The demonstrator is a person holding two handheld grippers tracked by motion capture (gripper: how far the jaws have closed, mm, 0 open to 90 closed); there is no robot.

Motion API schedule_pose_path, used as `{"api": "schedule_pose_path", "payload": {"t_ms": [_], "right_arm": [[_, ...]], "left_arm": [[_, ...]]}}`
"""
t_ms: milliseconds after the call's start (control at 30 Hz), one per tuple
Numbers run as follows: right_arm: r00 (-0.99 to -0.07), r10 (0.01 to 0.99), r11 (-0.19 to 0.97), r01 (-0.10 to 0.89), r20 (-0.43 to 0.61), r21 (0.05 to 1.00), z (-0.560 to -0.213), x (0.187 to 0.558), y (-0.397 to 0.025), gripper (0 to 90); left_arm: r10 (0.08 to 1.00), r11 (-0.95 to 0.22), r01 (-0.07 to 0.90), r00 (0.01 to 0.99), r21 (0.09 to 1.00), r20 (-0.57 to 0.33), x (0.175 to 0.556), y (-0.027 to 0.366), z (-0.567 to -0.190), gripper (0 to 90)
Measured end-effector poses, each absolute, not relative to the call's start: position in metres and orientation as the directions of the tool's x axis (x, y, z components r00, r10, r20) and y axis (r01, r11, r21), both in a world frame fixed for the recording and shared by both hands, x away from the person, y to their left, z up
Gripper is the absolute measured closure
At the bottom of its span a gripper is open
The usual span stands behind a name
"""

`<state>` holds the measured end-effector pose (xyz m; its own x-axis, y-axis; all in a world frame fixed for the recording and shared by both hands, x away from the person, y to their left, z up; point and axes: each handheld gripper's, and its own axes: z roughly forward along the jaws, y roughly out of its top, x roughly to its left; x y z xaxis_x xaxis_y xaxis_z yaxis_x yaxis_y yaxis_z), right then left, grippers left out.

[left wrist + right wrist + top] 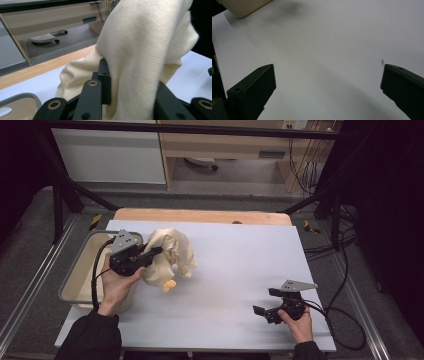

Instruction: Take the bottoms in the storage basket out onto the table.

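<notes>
Your R gripper [266, 301] sits near the front-right edge of the surface [240, 265], jaws spread wide w/ nothing between them; in the right gripper view they frame bare white sheet. Lots of open room around it: center and right half of the surface are free, back to the far edge.

Your L gripper [156, 251] is up at the left side, clamped on the cream cloth [172, 251]; in the left gripper view the fabric is pinched between the jaws and drapes over them. Cloth hangs bunched from the gripper, lower folds touching or just above the surface, can't tell which. A small orange-yellow bit [169, 286] shows at its bottom, near the sheet.

Beige bin [80, 270] sits at the left edge, just beside your L hand [119, 285], overhanging the white sheet's side.

Beyond the far edge a wood strip [200, 216], then floor and a desk.
</notes>
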<state>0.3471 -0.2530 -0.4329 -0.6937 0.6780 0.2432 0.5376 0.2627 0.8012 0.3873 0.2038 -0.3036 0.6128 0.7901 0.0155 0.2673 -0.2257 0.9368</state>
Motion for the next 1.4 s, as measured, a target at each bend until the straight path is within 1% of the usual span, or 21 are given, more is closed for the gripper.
{"api": "schedule_pose_path", "payload": {"t_ms": [867, 1200, 1400], "right_arm": [[-0.693, 0.679, 0.265, 0.539, 0.243, 0.8, -0.433, 0.347, -0.253, 0.4], [-0.694, 0.678, 0.266, 0.539, 0.242, 0.799, -0.433, 0.347, -0.253, 0.4], [-0.695, 0.678, 0.268, 0.538, 0.24, 0.799, -0.433, 0.347, -0.253, 0.4]], "left_arm": [[0.767, -0.274, 0.302, 0.641, 0.913, 0.018, 0.399, 0.148, -0.328, 74.7], [0.755, -0.302, 0.308, 0.655, 0.902, 0.029, 0.401, 0.132, -0.341, 74.6], [0.746, -0.305, 0.319, 0.665, 0.898, 0.017, 0.402, 0.123, -0.35, 74.5]]}}
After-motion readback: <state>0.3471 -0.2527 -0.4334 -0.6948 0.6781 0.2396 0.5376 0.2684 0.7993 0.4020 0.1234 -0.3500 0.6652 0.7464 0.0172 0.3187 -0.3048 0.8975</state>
